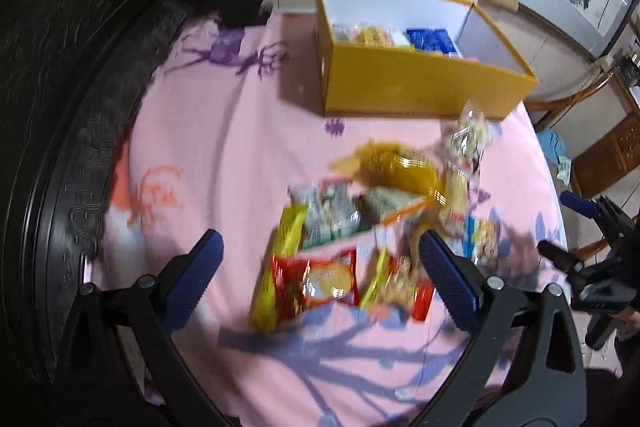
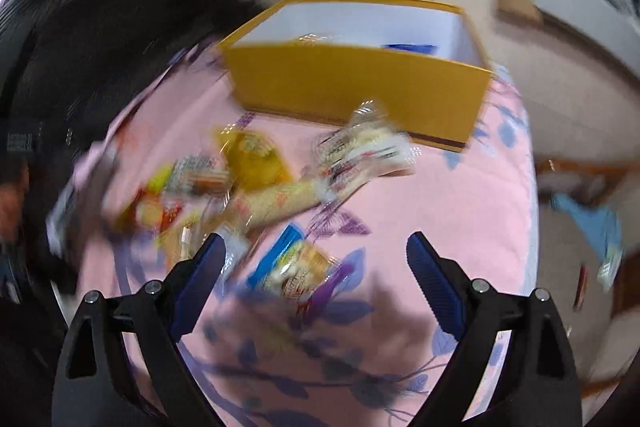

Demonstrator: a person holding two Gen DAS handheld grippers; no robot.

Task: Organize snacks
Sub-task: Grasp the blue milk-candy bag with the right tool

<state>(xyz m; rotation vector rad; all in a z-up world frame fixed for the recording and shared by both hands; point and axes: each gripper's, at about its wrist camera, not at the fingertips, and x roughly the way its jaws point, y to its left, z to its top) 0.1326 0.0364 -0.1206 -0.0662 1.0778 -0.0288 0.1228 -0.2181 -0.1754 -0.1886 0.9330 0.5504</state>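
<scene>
Both hand-held grippers stand wide open and empty. The left hand-held gripper (image 1: 320, 267) is above the red packet (image 1: 314, 281) in the snack pile mid-surface; the right hand-held gripper (image 2: 316, 263) frames the blue-edged packet (image 2: 296, 267). The box (image 1: 420, 87) sits beyond, at the far edge.

You see a pink cloth (image 1: 224, 131) printed with purple branches and an orange motif at nine o'clock. At twelve o'clock, the box (image 1: 420, 87) is mustard-yellow outside, white inside. Your snack packets (image 1: 320, 279) show red, yellow, green and blue wrappers. Both grippers carry blue pads (image 2: 200, 279) on black frames.
</scene>
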